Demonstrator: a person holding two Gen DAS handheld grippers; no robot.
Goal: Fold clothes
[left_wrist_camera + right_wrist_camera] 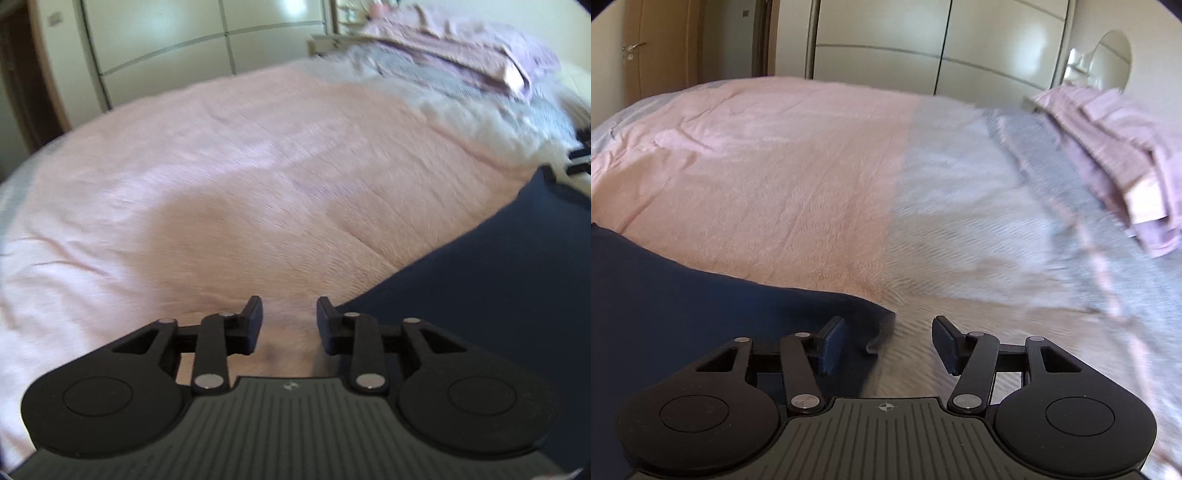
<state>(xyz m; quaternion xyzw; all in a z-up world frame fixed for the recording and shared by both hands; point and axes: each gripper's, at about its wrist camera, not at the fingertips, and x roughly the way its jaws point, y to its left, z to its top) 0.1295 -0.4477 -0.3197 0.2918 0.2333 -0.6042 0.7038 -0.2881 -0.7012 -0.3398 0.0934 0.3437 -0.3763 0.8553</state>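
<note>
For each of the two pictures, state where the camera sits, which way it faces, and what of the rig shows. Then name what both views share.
Left wrist: sits behind the left tongs, looking down across the pink bedspread; open fingers, nothing between.
Right wrist: sits behind the right tongs, facing the bed and wardrobe; open fingers.
Shared: the navy garment, bedspread, folded lilac pile.

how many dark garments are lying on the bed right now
1: a navy blue cloth garment at the near edge of the bed, over the pink textured bedspread, left of the right tongs. More may lie out of frame.
</note>
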